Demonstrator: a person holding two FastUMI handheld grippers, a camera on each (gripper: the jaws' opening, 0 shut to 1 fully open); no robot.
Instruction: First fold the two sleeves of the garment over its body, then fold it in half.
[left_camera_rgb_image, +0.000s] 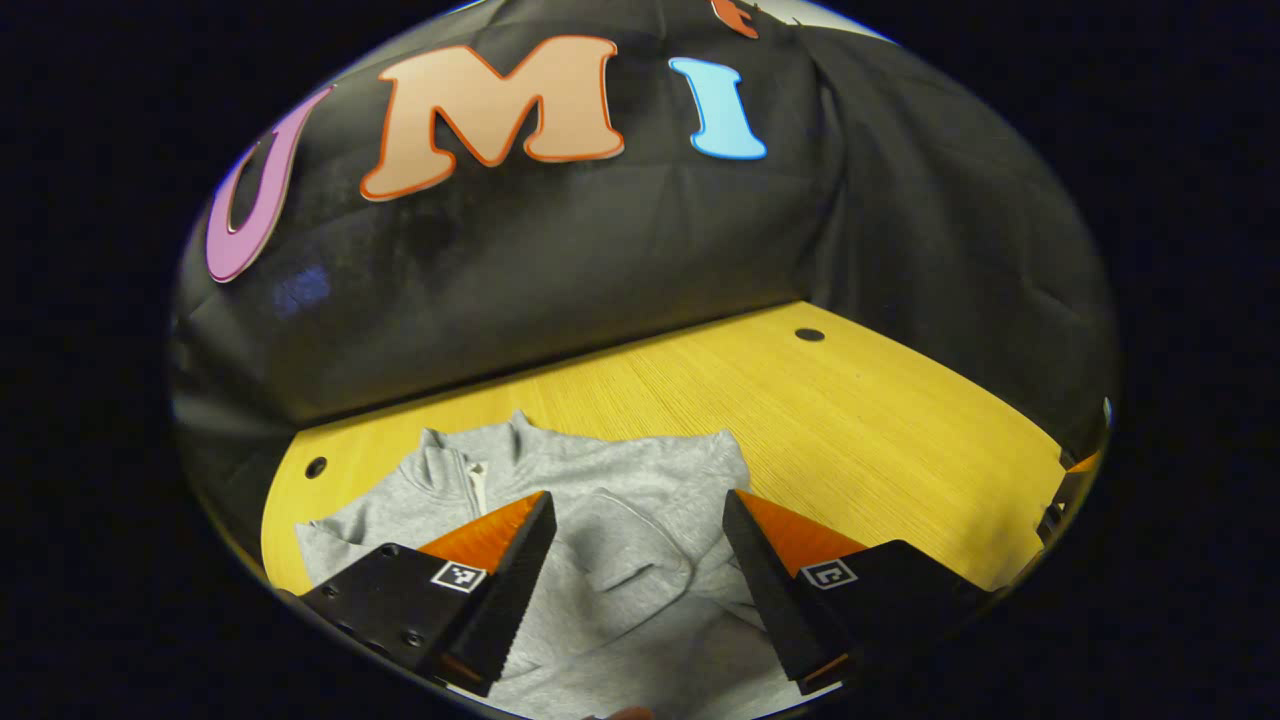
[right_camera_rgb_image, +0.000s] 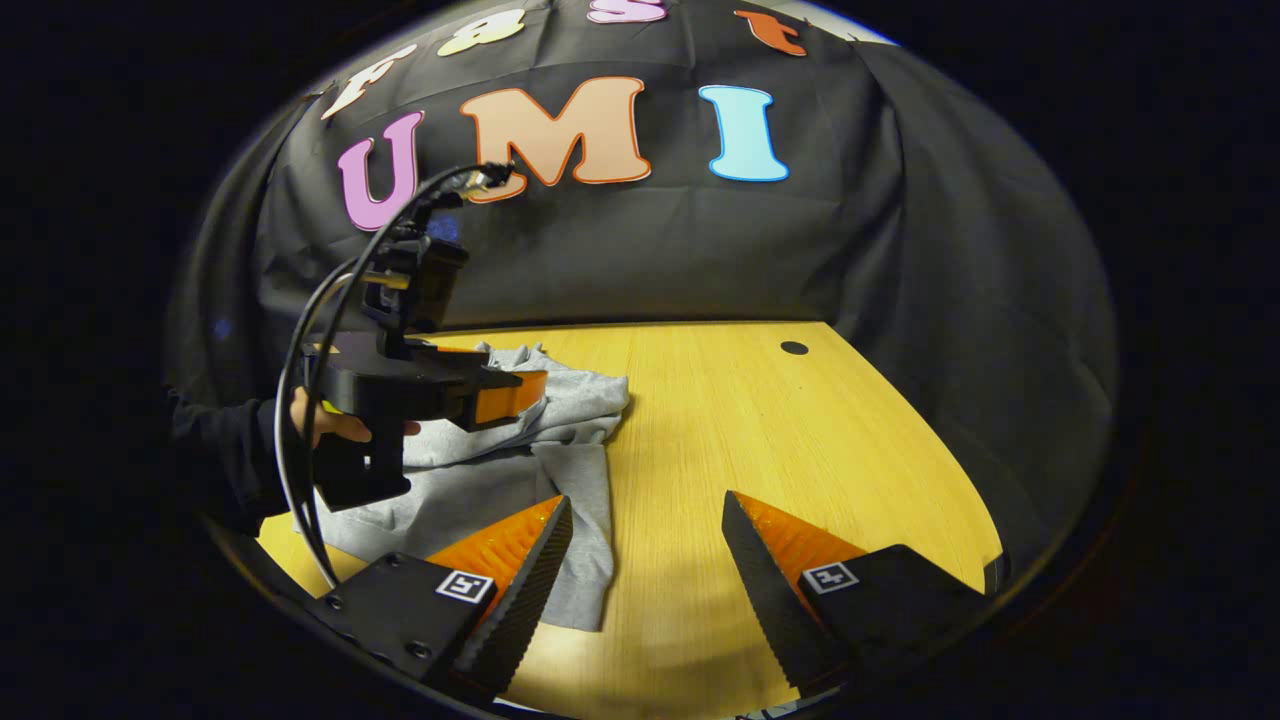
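Note:
A light grey zip-neck garment lies on the yellow wooden table; its collar points toward the black back wall and a sleeve is folded across its body. My left gripper hovers open just above the garment's chest, holding nothing. In the right gripper view the garment lies to the left, with one sleeve hanging toward the near edge. My right gripper is open over bare table just right of that sleeve. Farther off, the left gripper, held by a hand, hangs over the garment.
Black cloth walls close the table's far and right sides. Two dark round holes mark the tabletop. Cables loop from the left gripper. Bare wood stretches to the right of the garment.

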